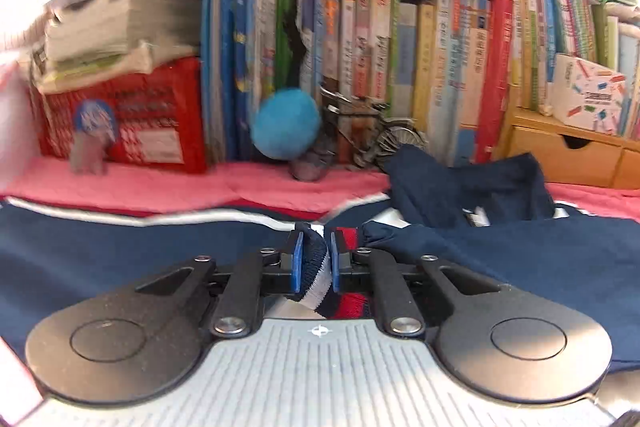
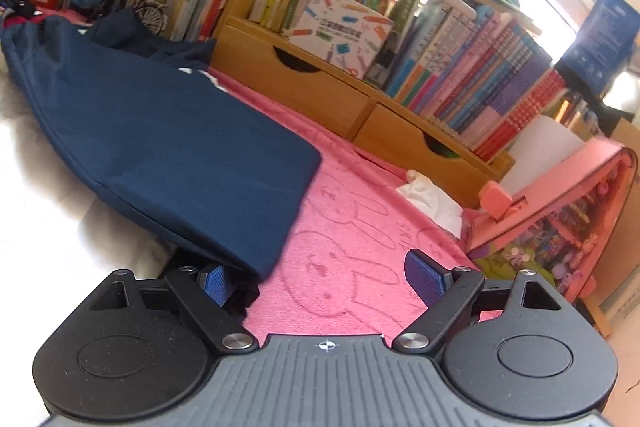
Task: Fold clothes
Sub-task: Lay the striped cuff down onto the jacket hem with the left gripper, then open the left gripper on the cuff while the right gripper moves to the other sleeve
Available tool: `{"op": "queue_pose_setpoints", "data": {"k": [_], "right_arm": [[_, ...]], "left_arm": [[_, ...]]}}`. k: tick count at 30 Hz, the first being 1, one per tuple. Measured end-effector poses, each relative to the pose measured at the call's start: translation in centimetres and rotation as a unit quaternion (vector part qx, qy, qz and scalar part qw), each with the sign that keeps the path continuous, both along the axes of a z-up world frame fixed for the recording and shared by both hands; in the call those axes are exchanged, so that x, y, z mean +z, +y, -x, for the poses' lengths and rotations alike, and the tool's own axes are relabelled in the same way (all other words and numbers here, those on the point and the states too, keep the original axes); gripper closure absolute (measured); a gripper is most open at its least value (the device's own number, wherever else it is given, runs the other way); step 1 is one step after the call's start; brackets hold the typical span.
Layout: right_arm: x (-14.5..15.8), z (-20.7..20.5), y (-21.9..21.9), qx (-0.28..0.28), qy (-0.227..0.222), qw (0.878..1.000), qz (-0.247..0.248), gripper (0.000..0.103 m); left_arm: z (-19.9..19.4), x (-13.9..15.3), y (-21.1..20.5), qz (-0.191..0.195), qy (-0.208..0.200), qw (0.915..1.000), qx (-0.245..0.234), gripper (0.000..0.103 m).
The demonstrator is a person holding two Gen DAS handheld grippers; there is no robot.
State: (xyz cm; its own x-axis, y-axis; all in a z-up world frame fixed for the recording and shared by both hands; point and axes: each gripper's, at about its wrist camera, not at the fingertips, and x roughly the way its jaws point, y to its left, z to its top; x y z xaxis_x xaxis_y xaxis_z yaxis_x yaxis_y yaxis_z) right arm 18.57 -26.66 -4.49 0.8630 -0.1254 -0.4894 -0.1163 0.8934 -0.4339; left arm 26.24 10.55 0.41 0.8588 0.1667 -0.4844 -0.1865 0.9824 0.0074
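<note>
On the pink blanket (image 2: 360, 227), our left claw (image 1: 314, 261) pinches the soft navy garment's (image 2: 160, 131) striped ribbed hem (image 1: 316, 267); our right claw (image 2: 324, 283) gapes empty near its floppy corner.

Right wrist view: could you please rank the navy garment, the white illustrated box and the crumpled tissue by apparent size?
1. navy garment, though nearness to the camera inflates it
2. white illustrated box
3. crumpled tissue

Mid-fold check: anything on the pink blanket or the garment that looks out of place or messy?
Yes. A crumpled white tissue lies loose on the pink blanket near the wooden drawers. On the navy garment, one part is bunched in a heap instead of lying flat. The left tool pinches its striped ribbed trim.
</note>
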Motion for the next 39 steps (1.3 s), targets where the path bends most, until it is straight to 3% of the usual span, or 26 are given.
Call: {"op": "queue_pose_setpoints", "data": {"k": [6,10,12,15,19,21,25,29,32,34,36,39], "right_arm": [[0.4,-0.7,-1.0,-0.002,0.009,0.999,-0.054,0.016],[0.2,-0.3,1.3,0.042,-0.007,0.999,-0.019,0.016],[0.0,-0.2,2.4,0.054,-0.014,0.998,0.009,0.016],[-1.2,-0.6,1.9,0.017,-0.026,0.997,0.075,0.016],[-1.4,-1.1,-1.7,0.016,0.007,1.0,0.015,0.011],[-1.0,-1.5,-1.4,0.012,0.023,1.0,0.01,0.011],[1.0,-0.4,-1.5,0.058,0.072,0.996,0.008,0.011],[5.3,2.0,-2.2,0.128,0.098,0.982,-0.097,0.011],[7.6,1.4,-0.3,0.118,0.088,0.973,-0.176,0.009],[7.9,-0.5,2.2,0.086,0.09,0.97,-0.207,0.015],[7.5,-2.9,5.5,0.073,0.106,0.964,-0.234,0.043],[5.7,-6.0,10.2,0.058,0.124,0.961,-0.241,0.054]], "left_arm": [[-0.6,-1.2,1.5,-0.002,0.036,0.9992,0.016,0.088],[-1.0,-1.9,2.2,0.006,0.058,0.998,0.024,0.086],[-1.1,-2.1,1.9,-0.023,0.064,0.9974,0.021,0.082],[-1.1,-2.4,1.0,-0.068,0.07,0.9951,0.011,0.082],[-1.1,-2.6,0.5,-0.092,0.074,0.993,0.004,0.083],[-1.2,-2.6,0.6,-0.091,0.074,0.993,0.002,0.083],[-1.3,-2.5,1.4,-0.066,0.072,0.9952,-0.001,0.083],[-1.4,-2.5,1.4,-0.06,0.072,0.9956,-0.003,0.083],[-1.4,-2.6,1.3,-0.063,0.072,0.9954,-0.002,0.083],[-1.4,-2.6,1.3,-0.062,0.072,0.9955,-0.002,0.083],[-1.4,-2.6,1.3,-0.06,0.071,0.9956,-0.002,0.082],[-1.5,-2.6,1.1,-0.066,0.072,0.9952,0.0,0.082]]}}
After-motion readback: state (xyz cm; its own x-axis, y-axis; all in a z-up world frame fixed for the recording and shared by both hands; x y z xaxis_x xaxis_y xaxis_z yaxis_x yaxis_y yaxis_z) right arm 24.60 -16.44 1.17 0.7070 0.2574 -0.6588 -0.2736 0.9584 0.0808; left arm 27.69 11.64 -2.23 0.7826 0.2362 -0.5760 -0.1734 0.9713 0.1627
